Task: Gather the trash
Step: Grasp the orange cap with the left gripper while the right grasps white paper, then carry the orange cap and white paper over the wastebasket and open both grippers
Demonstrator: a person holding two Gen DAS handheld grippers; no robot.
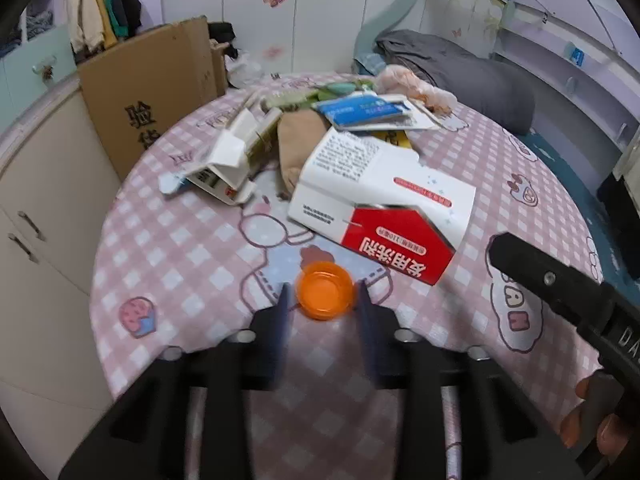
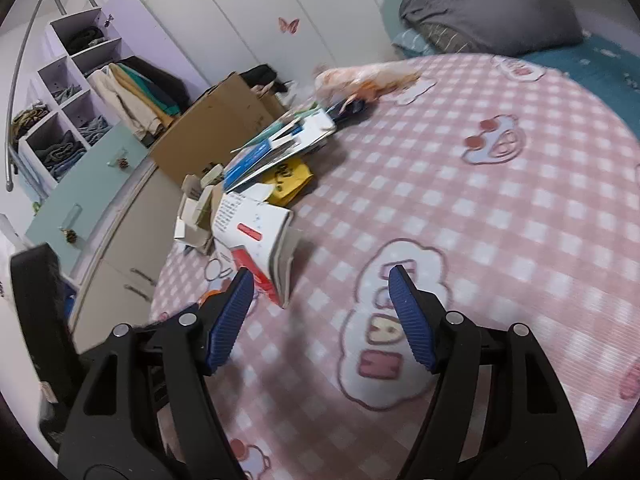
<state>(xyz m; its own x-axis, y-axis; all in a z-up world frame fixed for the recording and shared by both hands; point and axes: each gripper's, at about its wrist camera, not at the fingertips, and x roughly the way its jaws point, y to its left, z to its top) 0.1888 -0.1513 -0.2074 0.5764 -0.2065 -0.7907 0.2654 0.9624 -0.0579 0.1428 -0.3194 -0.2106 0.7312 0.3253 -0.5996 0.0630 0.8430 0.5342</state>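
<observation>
A small orange cap [image 1: 325,295] lies on the pink checked cloth [image 1: 192,256] that covers the round table. It sits right between the two blue pads of the left gripper [image 1: 323,300]. The pads are close on each side of it, but I cannot tell if they squeeze it yet. This gripper points steeply down at the table.

Just behind the cap lies a red and white box [image 1: 384,216], torn open. Farther back is a heap of more trash: a small white carton [image 1: 226,162], a blue and white packet [image 1: 360,114] and a yellow bag [image 2: 288,178].

The right gripper [image 2: 322,320] tilts down over a bare part of the cloth. Its pads [image 2: 412,320] stand wide apart and hold nothing. The red and white box is just past its left pad. In the left view, fingers of the person's right hand [image 1: 588,424] wrap its handle.
</observation>
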